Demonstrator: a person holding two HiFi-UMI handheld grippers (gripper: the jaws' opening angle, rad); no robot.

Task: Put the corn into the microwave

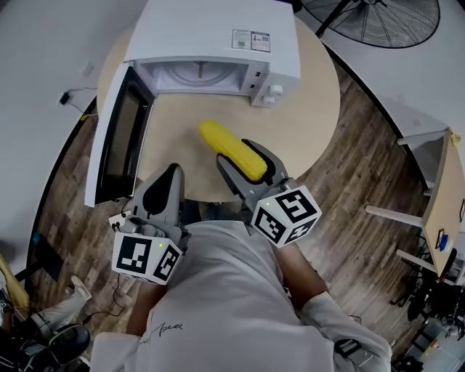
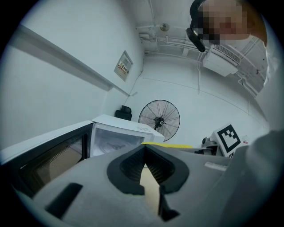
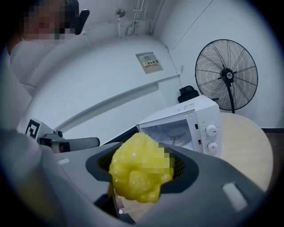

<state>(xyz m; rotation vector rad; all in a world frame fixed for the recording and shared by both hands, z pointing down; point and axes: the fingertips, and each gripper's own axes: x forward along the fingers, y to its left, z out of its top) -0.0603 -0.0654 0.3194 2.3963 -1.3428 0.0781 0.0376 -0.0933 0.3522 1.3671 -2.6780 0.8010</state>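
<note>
Two grippers sit lower centre: right gripper (image 1: pixel 235 154) clamps the single corn (image 1: pixel 227 147), left gripper (image 1: pixel 172 171) is closed on nothing, one open microwave (image 1: pixel 218 33) above.

Bright, even light; gripper views bulge, with dark vignetted corners.

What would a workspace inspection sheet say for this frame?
Surface: round wooden table, light top.
Job's things: corn in the right gripper, above the table; microwave at the table's far side, door open.
Clutter: nothing seen.
Grippers: right gripper shut on the corn; left gripper shut, empty.
Cables: cable on the floor, left of the table.
Surroundings: wood floor, standing fan, another table at right.
</note>
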